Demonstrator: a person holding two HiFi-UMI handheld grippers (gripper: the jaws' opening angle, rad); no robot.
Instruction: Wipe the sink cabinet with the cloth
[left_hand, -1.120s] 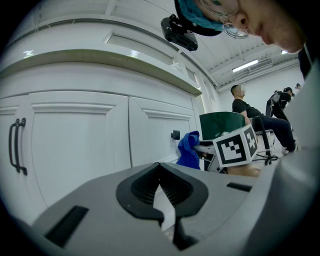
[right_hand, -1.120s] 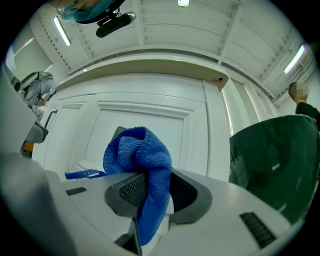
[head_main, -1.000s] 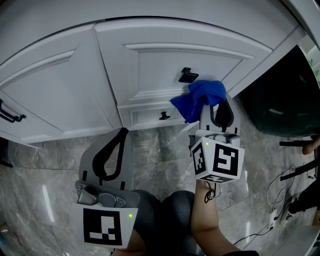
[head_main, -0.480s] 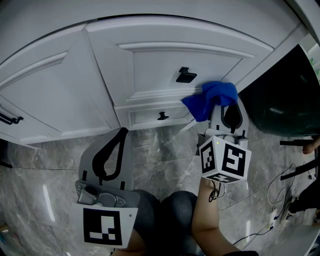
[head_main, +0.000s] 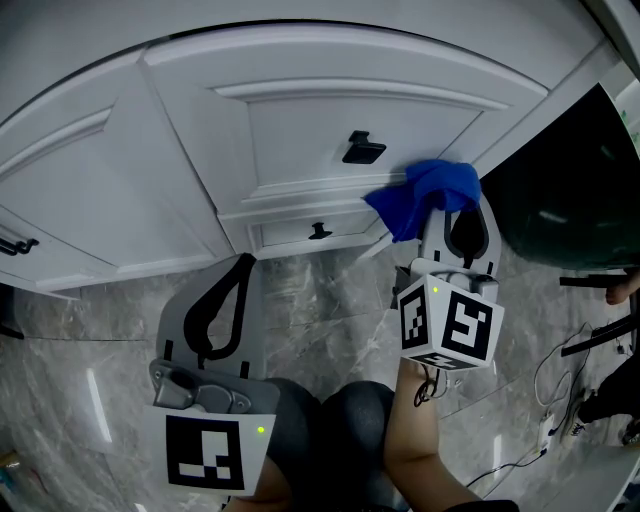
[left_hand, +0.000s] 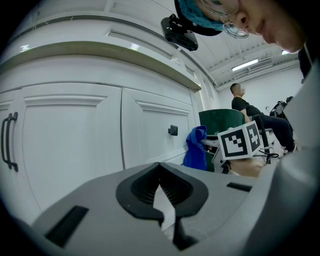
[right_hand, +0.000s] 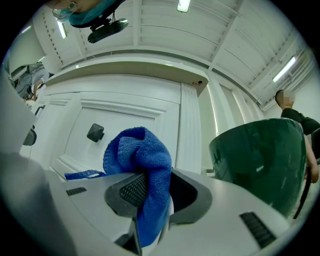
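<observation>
We see the right tool (head_main: 450, 215) clamped on the blue cloth (head_main: 415, 200). In the right gripper view its 2 jaws pinch a fold of the cloth (right_hand: 142, 150), which runs down between the dark pads and bunches up above and ahead of the tips of the right tool (right_hand: 150, 192). A thin flap of it trails off to the left, over the tool's grey body.

From the head view, the bunched cloth sits at the lower right corner of the white cabinet (head_main: 330, 130) door, just right of and below the black knob (head_main: 363, 150). It looks to be against the door's lower moulding, though we cannot tell for sure that it touches. Lower down, a smaller black pull (head_main: 319, 232) sits on the narrow panel, left of the cloth.

The left tool (head_main: 238, 270) is held low over the grey marbled floor (head_main: 330, 310), well apart from the cloth and short of the cabinet front. Its jaws are together with nothing between them; in the left gripper view the tips of the left tool (left_hand: 162, 197) meet and only a white sliver of cabinet shows through the gap behind them. That view also shows the cloth (left_hand: 196, 147) from the side, hanging beside the door.

A dark green bin (head_main: 560, 190) stands to the right of the cabinet.
</observation>
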